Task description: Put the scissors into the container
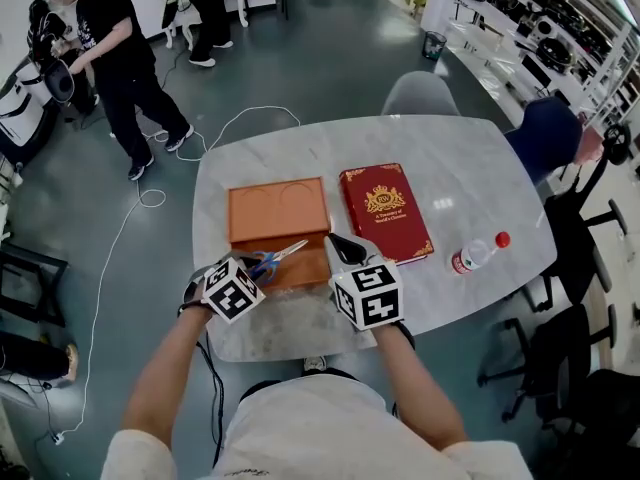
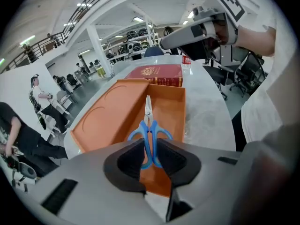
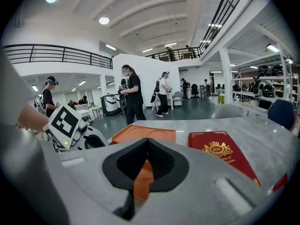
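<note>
The scissors [image 2: 149, 129], blue-handled with the blades closed, are pinched by their handle loops between the fingers of the left gripper [image 2: 149, 159], which are closed narrowly on them. The blades point straight ahead of those fingers, out over the open tray of the orange container [image 2: 174, 108]. Whether the blade tips touch the tray floor I cannot tell. The container's lid lies flat and open to the left of the fingers, and its near edge sits just under them. In the head view the scissors [image 1: 279, 258] slant across the tray's front left corner. The right gripper [image 3: 146, 165] hovers just beside the container's right wall, its fingers brought together at the tips with nothing between them; only a sliver of orange shows through the gap lower down. Ahead and to the right of those fingers lies a red book [image 3: 222, 153] with a gold crest, close beside the container. Farther right a clear bottle [image 1: 478, 253] with a red cap lies on the pale marble desk [image 1: 455, 163].
</note>
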Motion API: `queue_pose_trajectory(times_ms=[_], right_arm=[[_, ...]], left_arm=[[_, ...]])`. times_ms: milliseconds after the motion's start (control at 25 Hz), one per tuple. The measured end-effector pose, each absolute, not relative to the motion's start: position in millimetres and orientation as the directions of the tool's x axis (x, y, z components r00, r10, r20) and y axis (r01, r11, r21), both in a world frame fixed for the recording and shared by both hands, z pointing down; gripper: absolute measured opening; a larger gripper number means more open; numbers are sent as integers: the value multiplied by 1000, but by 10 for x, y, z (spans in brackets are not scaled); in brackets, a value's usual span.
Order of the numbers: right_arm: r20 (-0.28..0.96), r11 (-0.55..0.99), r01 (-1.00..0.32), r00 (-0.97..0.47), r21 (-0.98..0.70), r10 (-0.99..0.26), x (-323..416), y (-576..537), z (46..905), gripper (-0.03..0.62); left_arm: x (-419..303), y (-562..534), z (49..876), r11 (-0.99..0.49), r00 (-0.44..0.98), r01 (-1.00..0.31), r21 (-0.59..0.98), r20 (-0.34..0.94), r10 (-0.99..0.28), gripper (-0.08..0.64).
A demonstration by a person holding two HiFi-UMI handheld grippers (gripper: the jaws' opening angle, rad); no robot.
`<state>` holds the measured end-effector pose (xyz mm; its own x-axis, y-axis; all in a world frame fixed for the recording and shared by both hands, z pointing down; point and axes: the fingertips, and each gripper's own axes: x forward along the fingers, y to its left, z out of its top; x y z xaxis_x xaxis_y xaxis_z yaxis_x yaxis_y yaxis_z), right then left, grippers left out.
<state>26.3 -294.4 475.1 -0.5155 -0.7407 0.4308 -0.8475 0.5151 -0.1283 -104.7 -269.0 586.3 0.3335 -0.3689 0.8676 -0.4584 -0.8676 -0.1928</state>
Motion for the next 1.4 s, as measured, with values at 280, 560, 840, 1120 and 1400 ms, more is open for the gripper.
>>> queue_pose_trajectory(times_ms=[280, 560, 840, 1120, 1400], right_arm=[[441, 519, -844, -520, -135, -731, 288, -3092, 4802, 5], [447, 526, -838, -529, -143, -721, 270, -3185, 4849, 5], [453, 524, -839, -529, -148, -718, 303, -3240, 4887, 5], [460, 525, -838, -529, -152, -713, 309, -3262, 4919, 5], [458, 529, -835, -534, -153, -711, 329, -3259, 4914, 5]], left_arm=[[-991, -2761, 5997, -895, 291, -411, -175, 905, -310, 80], [-918, -2831, 6054, -908, 275, -389, -155, 921, -275, 80], [-918, -2826, 6160, -919, 247, -373, -127, 941, -231, 80], [-923, -2836, 6224, -919, 239, -380, -102, 949, -205, 81], [-942, -2825, 6248, -906, 235, -413, -88, 951, -199, 81]])
